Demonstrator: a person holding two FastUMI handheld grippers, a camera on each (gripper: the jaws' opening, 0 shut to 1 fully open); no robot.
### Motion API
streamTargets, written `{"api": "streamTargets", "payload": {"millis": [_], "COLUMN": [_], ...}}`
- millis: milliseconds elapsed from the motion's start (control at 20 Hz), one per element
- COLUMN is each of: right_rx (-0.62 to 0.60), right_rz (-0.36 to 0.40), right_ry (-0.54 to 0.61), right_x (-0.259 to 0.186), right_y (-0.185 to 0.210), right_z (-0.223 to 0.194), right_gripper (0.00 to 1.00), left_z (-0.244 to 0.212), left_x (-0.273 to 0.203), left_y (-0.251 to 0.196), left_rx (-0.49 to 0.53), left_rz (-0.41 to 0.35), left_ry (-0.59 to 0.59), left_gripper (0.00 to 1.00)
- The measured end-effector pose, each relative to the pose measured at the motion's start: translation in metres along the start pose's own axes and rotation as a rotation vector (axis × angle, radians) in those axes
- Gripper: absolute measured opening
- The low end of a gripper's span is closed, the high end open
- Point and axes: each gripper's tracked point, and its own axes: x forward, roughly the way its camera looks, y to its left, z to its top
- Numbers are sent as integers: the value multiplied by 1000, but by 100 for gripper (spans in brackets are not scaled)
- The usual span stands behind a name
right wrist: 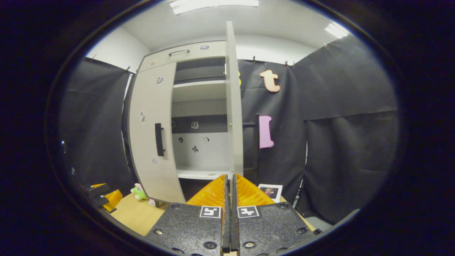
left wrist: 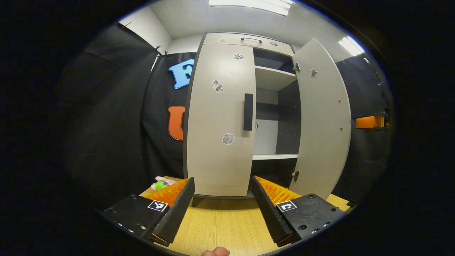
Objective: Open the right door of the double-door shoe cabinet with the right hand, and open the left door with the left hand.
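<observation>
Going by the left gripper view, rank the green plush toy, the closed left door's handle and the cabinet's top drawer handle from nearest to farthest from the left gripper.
1. Green plush toy, on the table, just beyond the left finger.
2. Left door's handle, ahead at mid-height.
3. Top drawer handle, high on the cabinet.

Black cloth walls [right wrist: 341, 106], ceiling lights [left wrist: 249, 5], wooden table [left wrist: 220, 224]
</observation>
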Motion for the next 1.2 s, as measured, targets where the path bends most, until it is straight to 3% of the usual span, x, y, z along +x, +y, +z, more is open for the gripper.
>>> {"api": "streamTargets", "payload": {"millis": [200, 300, 350, 500, 700, 1000, 1200], "right_rx": [35, 21, 7, -21, -3, 19, 22], "right_rz": [33, -2, -12, -20, -13, 27, 27], "right_ry": [51, 49, 49, 49, 65, 41, 63], "right_x": [2, 3, 4, 8, 14, 0, -15], "right_y": [20, 16, 15, 18, 23, 26, 23], "right_z": [-28, -33, -36, -44, -55, -51, -62], "right_gripper": [4, 34, 55, 63, 88, 90, 90], "left_z": [8, 14, 16, 25, 45, 109, 134], "left_x": [-1, -2, -1, 0, 7, 84, 169], "left_y": [-7, -10, -11, -13, -22, -54, -63], "left_rx": [4, 3, 6, 9, -15, -21, -35], "left_rz": [-27, -40, -42, -56, -86, -186, -136], "left_ry": [-22, -34, -40, -63, -94, -134, -118], "left_gripper": [95, 95, 95, 95, 95, 95, 95]}}
